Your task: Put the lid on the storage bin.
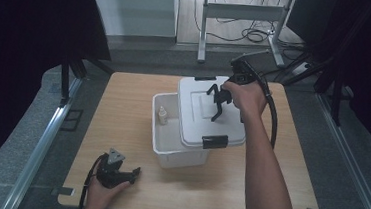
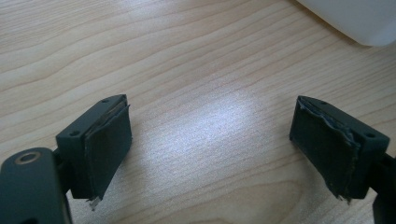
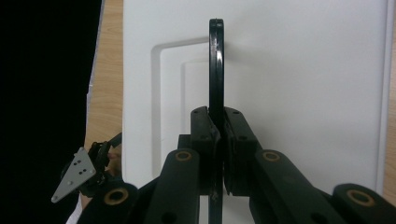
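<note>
While the right claw (image 3: pixel 216 135) pinches the lid's black handle (image 3: pixel 216 65), centre frame, the lid (image 1: pixel 207 116) sits askew over the white box (image 1: pixel 168 143); next, carry it clear. Left claw (image 2: pixel 210 144) rests open, lower left.

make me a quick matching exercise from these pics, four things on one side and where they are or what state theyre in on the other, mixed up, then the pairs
Things:
1. right gripper
2. left gripper
3. small bottle
4. white lid

Places or states:
A. standing inside the white bin, in the uncovered part
B. jaws open, low over bare wooden table, nothing between them
C. lying askew on the bin, shifted to one side
D. shut on the lid's black handle

Pairs: 1-D, 2-B, 3-A, 4-C
</note>
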